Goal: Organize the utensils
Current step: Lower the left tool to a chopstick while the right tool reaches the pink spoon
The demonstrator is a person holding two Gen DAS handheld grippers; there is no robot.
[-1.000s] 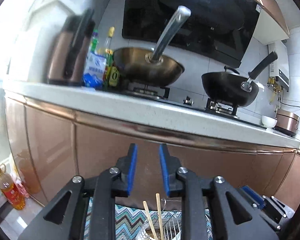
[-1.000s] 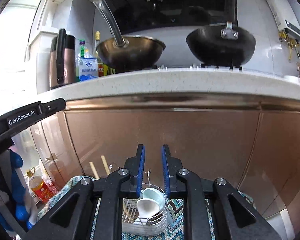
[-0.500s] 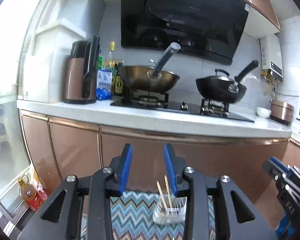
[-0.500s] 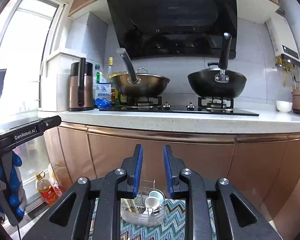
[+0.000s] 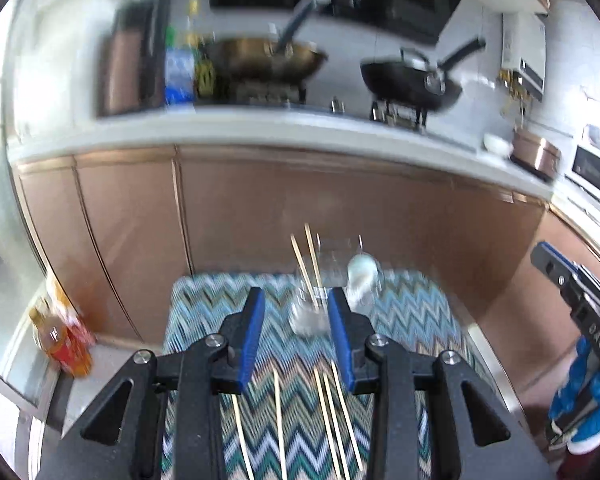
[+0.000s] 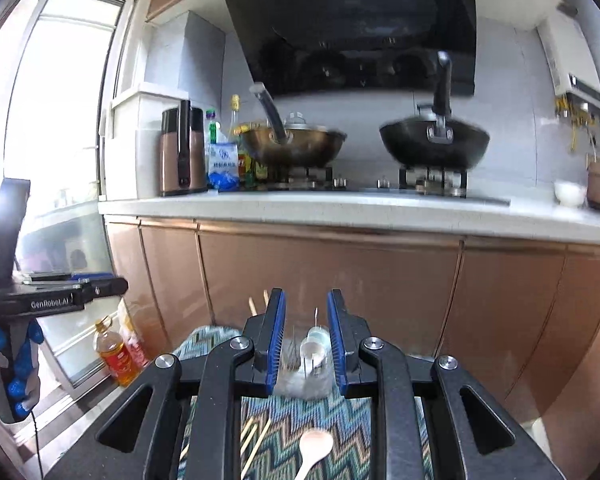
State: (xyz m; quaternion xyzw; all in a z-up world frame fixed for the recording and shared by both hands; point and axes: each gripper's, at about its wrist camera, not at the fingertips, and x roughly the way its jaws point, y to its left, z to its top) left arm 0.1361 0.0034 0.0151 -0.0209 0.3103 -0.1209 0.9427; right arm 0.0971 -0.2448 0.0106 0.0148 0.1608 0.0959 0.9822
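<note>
A wire utensil holder (image 5: 324, 304) stands at the far end of a zigzag-patterned mat (image 5: 204, 312). It holds two chopsticks (image 5: 306, 260) and white spoons (image 5: 360, 276). Several loose chopsticks (image 5: 332, 412) lie on the mat below my left gripper (image 5: 296, 336), which is open and empty. In the right wrist view the holder (image 6: 304, 368) sits between my open, empty right gripper's (image 6: 303, 344) fingers, further off. A white spoon (image 6: 314, 450) and chopsticks (image 6: 252, 440) lie on the mat under it.
Copper cabinet doors (image 6: 320, 280) and a white counter (image 6: 340, 208) stand behind the mat. Two woks (image 6: 292, 148) sit on the stove. Oil bottles (image 6: 114, 356) stand on the floor at left. The other gripper shows at the left edge (image 6: 52, 300).
Both views have tilted down and pulled back. The mat with loose chopsticks and a spoon has come into view. The left view is blurred by motion.
</note>
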